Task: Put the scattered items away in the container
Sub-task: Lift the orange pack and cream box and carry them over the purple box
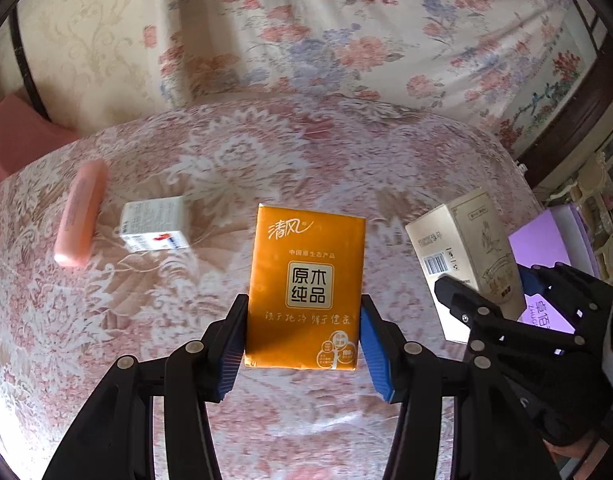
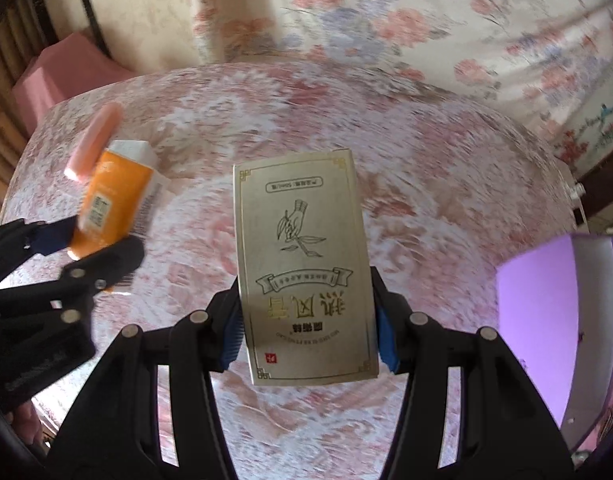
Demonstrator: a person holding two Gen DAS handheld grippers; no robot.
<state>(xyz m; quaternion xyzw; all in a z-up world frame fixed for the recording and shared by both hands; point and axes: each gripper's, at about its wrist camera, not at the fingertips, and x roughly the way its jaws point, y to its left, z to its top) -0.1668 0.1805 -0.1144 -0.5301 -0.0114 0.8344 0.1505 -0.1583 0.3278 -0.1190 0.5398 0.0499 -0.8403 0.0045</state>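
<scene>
My left gripper (image 1: 302,344) is shut on an orange tissue pack (image 1: 306,280), held above the flowered tablecloth (image 1: 226,168). My right gripper (image 2: 308,336) is shut on a beige box with a hand drawing (image 2: 302,264), also lifted off the table. In the left wrist view the beige box (image 1: 466,248) and right gripper (image 1: 506,300) show at the right. In the right wrist view the orange pack (image 2: 110,204) and left gripper (image 2: 82,248) show at the left. A purple container (image 2: 554,320) stands at the right edge. A pink bar (image 1: 80,212) and a small white box (image 1: 156,224) lie on the table.
The purple container (image 1: 546,240) sits at the table's right side behind the right gripper. A flowered curtain (image 1: 346,32) hangs beyond the table. A pink stool (image 2: 66,76) stands off the far left edge.
</scene>
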